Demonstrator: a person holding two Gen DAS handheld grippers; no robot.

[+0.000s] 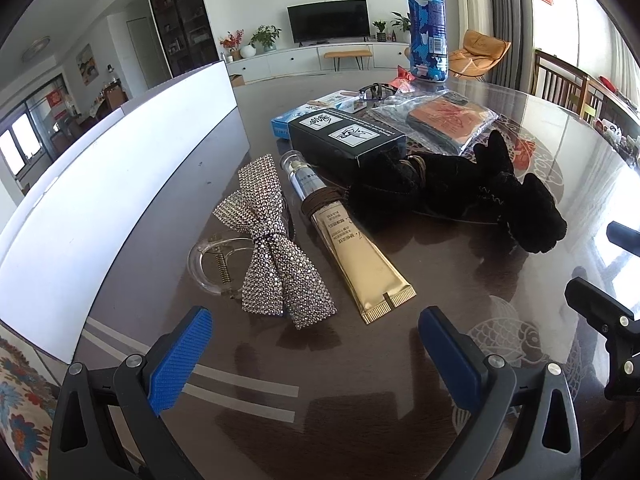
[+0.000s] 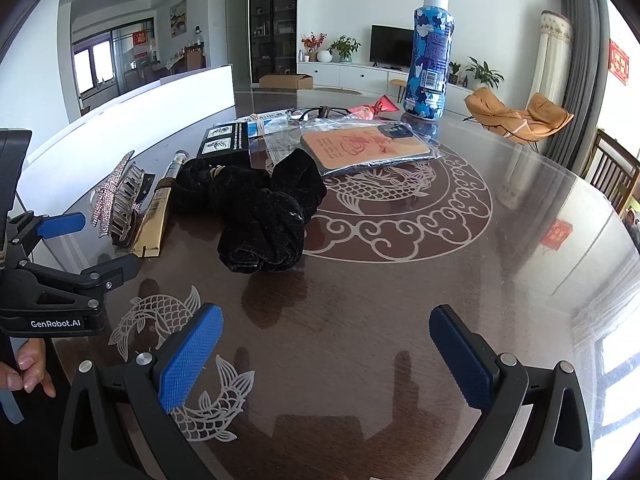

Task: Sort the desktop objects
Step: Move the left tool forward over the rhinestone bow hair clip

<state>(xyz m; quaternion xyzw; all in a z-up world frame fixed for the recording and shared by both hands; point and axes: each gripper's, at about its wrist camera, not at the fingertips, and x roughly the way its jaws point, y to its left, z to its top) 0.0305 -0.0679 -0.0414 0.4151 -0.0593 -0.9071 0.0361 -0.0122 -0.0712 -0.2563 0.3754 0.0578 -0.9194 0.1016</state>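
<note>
Both claws gape empty. The left claw [image 1: 316, 344] sits nearer the gold tube [image 1: 352, 256], whose long axis probably runs away from it; the right claw [image 2: 326, 354] faces the black scrunchie [image 2: 264, 216].

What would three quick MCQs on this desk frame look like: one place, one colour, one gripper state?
1. The gold tube lies:
A. right of the rhinestone bow clip
B. on the black box
C. behind the bottle

2. The upright bottle is:
A. red
B. blue camouflage
C. plain green

3. The left gripper and right gripper are:
A. both shut
B. both open
C. one holding something

Key: 1 A, tube beside the clip; 2 B, blue patches, white cap; 3 B, fingers apart, nothing between.
</note>
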